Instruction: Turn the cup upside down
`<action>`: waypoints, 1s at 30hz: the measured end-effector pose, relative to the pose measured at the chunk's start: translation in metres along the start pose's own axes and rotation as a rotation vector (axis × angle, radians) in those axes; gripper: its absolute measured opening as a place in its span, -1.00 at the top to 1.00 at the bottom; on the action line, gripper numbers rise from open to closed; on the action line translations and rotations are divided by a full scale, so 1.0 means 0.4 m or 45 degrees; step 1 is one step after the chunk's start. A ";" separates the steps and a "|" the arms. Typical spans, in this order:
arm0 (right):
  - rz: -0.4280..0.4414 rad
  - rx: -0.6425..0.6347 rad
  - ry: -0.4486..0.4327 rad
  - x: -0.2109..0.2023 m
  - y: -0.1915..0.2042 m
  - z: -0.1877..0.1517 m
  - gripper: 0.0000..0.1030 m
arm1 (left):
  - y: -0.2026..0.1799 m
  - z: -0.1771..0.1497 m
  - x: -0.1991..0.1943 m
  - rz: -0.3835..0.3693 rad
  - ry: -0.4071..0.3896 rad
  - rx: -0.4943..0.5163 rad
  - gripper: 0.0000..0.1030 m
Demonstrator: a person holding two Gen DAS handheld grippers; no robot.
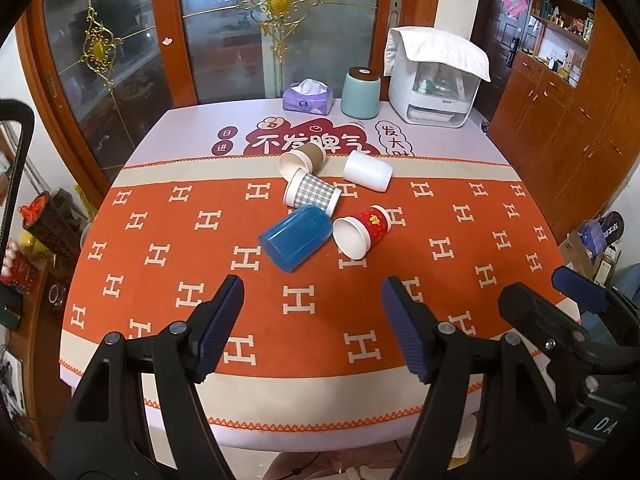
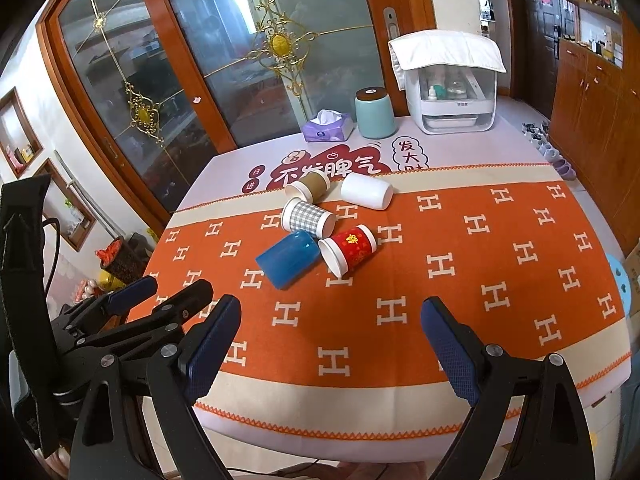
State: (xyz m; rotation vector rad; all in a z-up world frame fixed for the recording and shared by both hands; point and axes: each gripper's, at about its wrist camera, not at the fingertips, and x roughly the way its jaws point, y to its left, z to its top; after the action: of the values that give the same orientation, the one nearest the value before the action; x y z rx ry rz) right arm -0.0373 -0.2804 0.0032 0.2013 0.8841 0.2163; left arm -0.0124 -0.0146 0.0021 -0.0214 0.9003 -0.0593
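Note:
Several cups lie on their sides in the middle of the table: a blue plastic cup (image 1: 297, 237) (image 2: 289, 257), a red paper cup (image 1: 362, 230) (image 2: 349, 248), a grey checked cup (image 1: 312, 193) (image 2: 307, 217), a brown cup (image 1: 303, 158) (image 2: 309, 185) and a white cup (image 1: 367, 170) (image 2: 366, 191). My left gripper (image 1: 312, 292) is open and empty, above the table's near edge, short of the cups. My right gripper (image 2: 332, 312) is open and empty, beside it to the right; it also shows in the left wrist view (image 1: 552, 292).
An orange patterned cloth (image 1: 460, 248) covers the table. At the back stand a purple tissue box (image 1: 308, 98), a teal canister (image 1: 361, 93) and a white appliance under a cloth (image 1: 436, 80). Glass doors stand behind, wooden cabinets to the right.

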 end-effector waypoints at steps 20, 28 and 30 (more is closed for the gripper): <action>0.014 0.006 -0.007 0.004 -0.007 0.009 -0.80 | -0.002 0.004 -0.008 0.010 -0.008 0.001 -0.34; 0.013 -0.002 -0.014 0.005 0.002 0.012 -0.79 | 0.009 0.011 -0.001 0.002 0.014 -0.017 -0.34; 0.012 -0.003 -0.014 0.005 0.002 0.012 -0.79 | 0.009 0.011 -0.001 0.004 0.014 -0.014 -0.34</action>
State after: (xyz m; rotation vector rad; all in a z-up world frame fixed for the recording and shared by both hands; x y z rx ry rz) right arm -0.0324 -0.2795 0.0050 0.2045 0.8719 0.2248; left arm -0.0090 -0.0109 0.0048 -0.0303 0.9114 -0.0518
